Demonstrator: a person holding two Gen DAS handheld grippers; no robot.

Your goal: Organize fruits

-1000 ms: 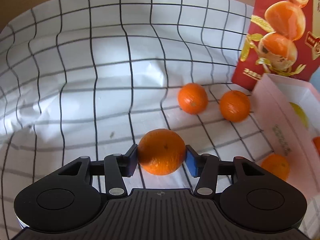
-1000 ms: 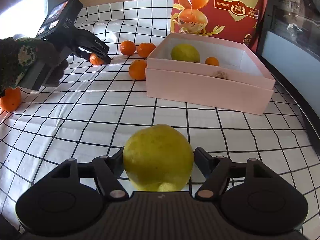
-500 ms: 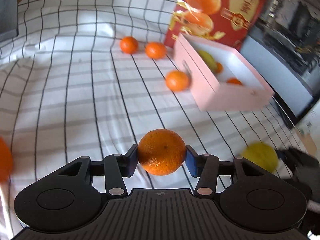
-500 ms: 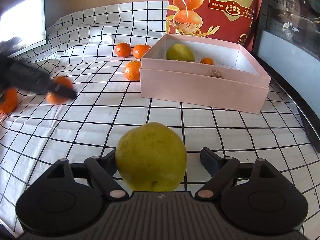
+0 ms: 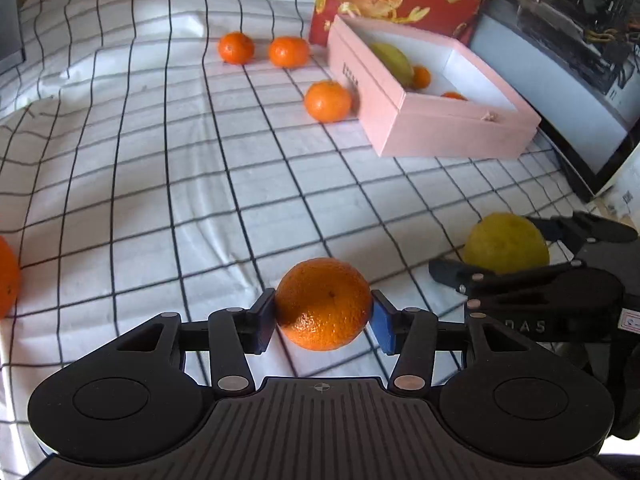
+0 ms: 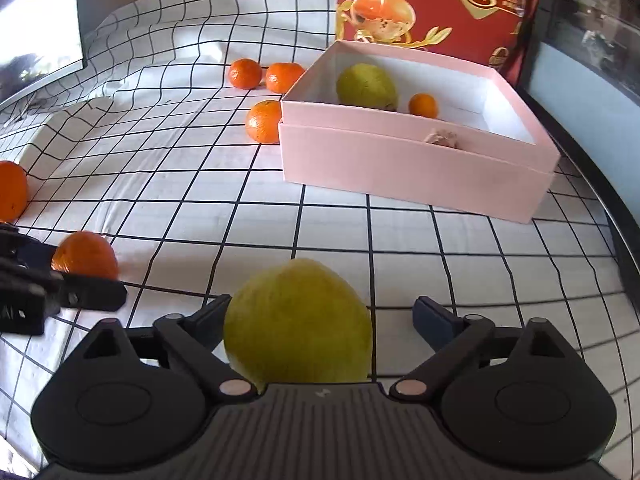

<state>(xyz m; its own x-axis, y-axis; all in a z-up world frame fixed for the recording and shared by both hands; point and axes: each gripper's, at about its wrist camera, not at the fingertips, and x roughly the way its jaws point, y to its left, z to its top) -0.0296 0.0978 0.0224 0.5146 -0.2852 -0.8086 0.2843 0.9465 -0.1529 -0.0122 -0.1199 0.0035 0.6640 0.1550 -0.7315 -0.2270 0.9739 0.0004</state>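
My left gripper [image 5: 323,312] is shut on an orange [image 5: 323,303] and holds it above the checked cloth; it also shows in the right wrist view [image 6: 85,257]. My right gripper [image 6: 322,318] is open, with a yellow-green pear [image 6: 298,324] resting against its left finger and a gap at the right finger. The pear shows in the left wrist view [image 5: 505,243]. The pink box [image 6: 416,160] holds another pear [image 6: 366,86] and a small orange [image 6: 423,105].
Three loose oranges [image 6: 264,121] [image 6: 245,73] [image 6: 285,77] lie left of the box. Another orange [image 6: 12,190] lies at the far left. A red printed bag [image 6: 436,4] stands behind the box. A dark screen edge [image 6: 580,92] runs along the right.
My left gripper carried the orange from near the far oranges back toward the front, beside my right gripper. My right gripper's fingers have opened away from the pear.
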